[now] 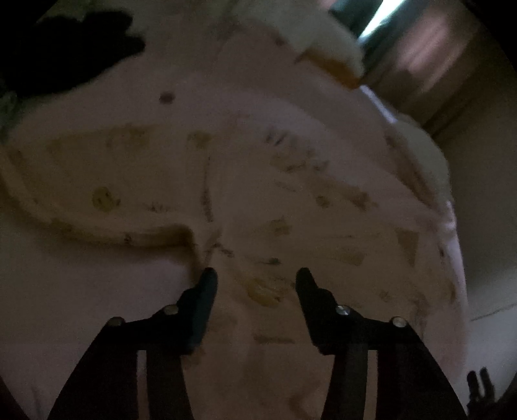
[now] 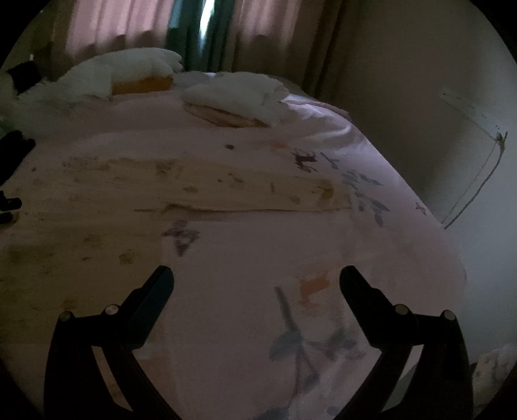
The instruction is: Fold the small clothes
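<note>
A small cream garment (image 1: 265, 194) with yellow-brown prints lies spread flat on a pink bed sheet (image 1: 80, 290). My left gripper (image 1: 255, 274) is open and empty, with its fingertips just above the garment's near part, by a curved edge. In the right wrist view the same garment (image 2: 200, 187) lies across the middle and left of the bed. My right gripper (image 2: 257, 274) is open wide and empty, over the bare pink sheet (image 2: 323, 245) a little to the right of the garment's near part.
Folded white and orange bedding (image 2: 142, 74) and a white pillow stack (image 2: 236, 93) lie at the bed's far end, below pink curtains (image 2: 113, 26). A dark object (image 1: 64, 48) lies at the far left. A wall (image 2: 420, 97) runs close along the bed's right side.
</note>
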`<state>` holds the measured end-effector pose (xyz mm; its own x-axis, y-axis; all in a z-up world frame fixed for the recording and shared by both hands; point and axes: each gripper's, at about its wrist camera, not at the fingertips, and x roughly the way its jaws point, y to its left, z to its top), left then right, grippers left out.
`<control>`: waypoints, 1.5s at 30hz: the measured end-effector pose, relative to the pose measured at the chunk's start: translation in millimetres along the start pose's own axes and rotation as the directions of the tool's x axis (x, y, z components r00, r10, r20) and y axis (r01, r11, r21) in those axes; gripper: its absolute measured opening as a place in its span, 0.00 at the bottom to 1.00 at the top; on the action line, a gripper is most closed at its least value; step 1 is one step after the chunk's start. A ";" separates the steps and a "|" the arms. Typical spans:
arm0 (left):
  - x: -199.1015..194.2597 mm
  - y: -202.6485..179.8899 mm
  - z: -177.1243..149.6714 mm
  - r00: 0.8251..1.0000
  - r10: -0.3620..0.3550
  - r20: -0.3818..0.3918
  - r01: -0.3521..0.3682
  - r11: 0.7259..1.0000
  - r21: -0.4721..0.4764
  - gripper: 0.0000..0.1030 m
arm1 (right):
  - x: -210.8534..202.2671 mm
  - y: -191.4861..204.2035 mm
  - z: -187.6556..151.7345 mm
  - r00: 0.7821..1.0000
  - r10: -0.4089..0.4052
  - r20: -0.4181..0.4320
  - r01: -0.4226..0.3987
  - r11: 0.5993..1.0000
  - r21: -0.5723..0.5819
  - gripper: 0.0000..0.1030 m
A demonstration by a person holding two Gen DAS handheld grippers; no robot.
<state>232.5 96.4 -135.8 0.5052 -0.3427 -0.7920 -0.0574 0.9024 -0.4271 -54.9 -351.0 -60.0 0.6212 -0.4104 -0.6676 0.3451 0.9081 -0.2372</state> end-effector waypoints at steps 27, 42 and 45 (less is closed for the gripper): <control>22.2 19.6 10.9 0.994 0.106 0.000 -0.106 0.994 -0.018 0.10 | 78.4 -126.5 20.2 0.958 -0.255 -0.130 0.262 0.964 0.045 0.99; 31.2 -3.9 -3.7 0.970 0.227 0.083 -0.237 0.959 0.157 0.07 | 200.2 -248.7 49.8 0.961 0.194 -0.199 -0.013 0.746 0.666 0.83; 31.0 -0.6 -3.1 0.975 0.204 0.083 -0.215 0.966 0.144 0.07 | 241.2 -252.6 38.7 0.923 0.356 -0.146 -0.087 0.562 0.823 0.75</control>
<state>245.5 84.5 -161.5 0.5524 -0.1283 -0.8236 -0.0398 0.9829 -0.1798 35.0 -682.6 -133.8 0.5933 -0.0429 -0.8038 0.7190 0.4773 0.5052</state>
